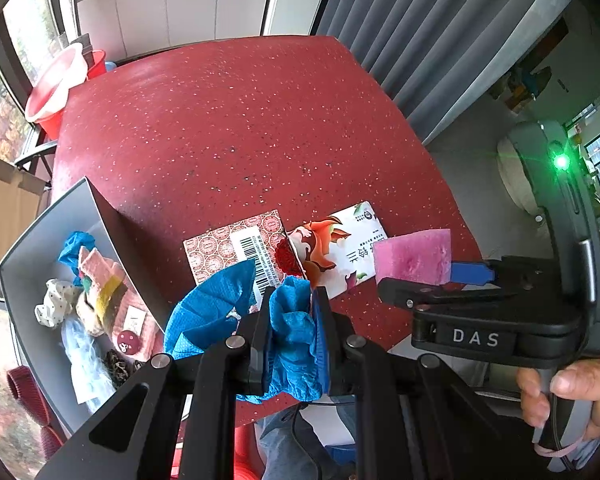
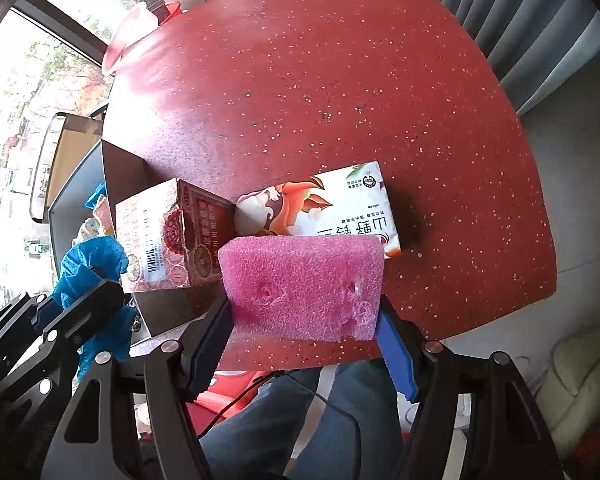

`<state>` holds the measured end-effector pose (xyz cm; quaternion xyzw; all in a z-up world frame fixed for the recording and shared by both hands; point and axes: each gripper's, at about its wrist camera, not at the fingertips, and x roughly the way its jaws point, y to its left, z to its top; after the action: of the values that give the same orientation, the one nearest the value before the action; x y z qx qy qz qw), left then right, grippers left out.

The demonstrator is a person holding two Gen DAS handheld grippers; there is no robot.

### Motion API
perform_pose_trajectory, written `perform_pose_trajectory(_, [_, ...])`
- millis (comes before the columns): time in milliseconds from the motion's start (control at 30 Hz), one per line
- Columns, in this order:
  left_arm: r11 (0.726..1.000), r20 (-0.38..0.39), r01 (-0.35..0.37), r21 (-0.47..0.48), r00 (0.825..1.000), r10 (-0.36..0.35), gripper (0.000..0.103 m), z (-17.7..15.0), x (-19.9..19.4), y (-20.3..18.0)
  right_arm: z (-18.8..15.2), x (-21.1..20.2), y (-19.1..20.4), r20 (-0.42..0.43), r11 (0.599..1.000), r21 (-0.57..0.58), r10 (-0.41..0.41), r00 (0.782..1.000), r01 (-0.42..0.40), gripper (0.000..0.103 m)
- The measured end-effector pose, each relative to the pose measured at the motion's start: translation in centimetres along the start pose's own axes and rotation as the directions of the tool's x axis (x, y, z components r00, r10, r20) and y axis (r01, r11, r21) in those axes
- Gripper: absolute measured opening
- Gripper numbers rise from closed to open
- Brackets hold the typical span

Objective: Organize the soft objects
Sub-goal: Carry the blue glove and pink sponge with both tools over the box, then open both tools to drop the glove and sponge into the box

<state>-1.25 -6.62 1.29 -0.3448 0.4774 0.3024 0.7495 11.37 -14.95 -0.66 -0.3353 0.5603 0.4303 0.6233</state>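
Observation:
My left gripper [image 1: 291, 300] is shut on a crumpled blue shoe cover [image 1: 292, 332], which bulges between its pads and spreads to the left. It hangs over the near edge of the red table [image 1: 228, 128], right of a grey box [image 1: 48, 224] that holds several soft items. My right gripper [image 2: 304, 316] is shut on a pink sponge block [image 2: 304, 288], gripped at both ends by the blue pads [image 2: 394, 356]. In the left wrist view that sponge [image 1: 414, 256] is at the right, above the table edge. The shoe cover [image 2: 92, 264] shows at the left of the right wrist view.
A red patterned carton [image 1: 232, 248] and a white pack with a fox picture [image 1: 340, 248] lie on the table near the front. A pink basin [image 1: 54, 84] stands beyond the far left corner. Grey curtains [image 1: 420, 32] hang at the right. A person's legs [image 2: 300, 420] are below the table edge.

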Motion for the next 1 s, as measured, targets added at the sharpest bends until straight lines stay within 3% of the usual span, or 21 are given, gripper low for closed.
perform_pose_trajectory(200, [0.999,0.027,-0.013,-0.04,1.0,0.014,0.018,-0.1,-0.7,0.9,0.3,-1.2,1.4,0.03,0.999,-0.036,-0.009,0.999,0.01,0.07])
perform_pose_trajectory(333, [0.989,0.059,-0.063,-0.134,0.996,0.071,0.018,-0.5,-1.8,3.4,0.9,-2.5,4.4,0.069,0.991,-0.13,0.002,0.998,0.007,0.07])
perform_pose_trajectory(500, [0.94,0.059,-0.149,-0.307,0.983,0.175,0.018,-2.5,-3.2,8.9,1.4,-3.0,11.2,0.08,0.95,-0.311,0.062,0.995,-0.034,0.07])
perform_pose_trajectory(633, [0.883,-0.003,-0.22,-0.415,0.971,0.241,0.018,-5.5,-3.0,13.1,1.2,-1.8,16.8,0.035,0.901,-0.428,0.099,0.995,-0.074,0.07])
perform_pose_trajectory(867, [0.807,-0.118,-0.29,-0.515,0.956,0.268,0.019,-10.0,-1.2,16.8,-0.2,2.0,23.8,-0.077,0.828,-0.546,0.103,0.992,-0.129,0.07])
perform_pose_trajectory(967, [0.793,-0.133,-0.282,-0.54,0.959,0.25,0.029,-11.1,-0.6,17.5,-0.7,3.4,25.1,-0.113,0.808,-0.57,0.102,0.988,-0.148,0.07])
perform_pose_trajectory(1000, [0.791,-0.133,-0.279,-0.545,0.96,0.248,0.044,-11.5,-0.5,17.8,-0.9,3.9,25.6,-0.125,0.802,-0.576,0.102,0.987,-0.156,0.071])
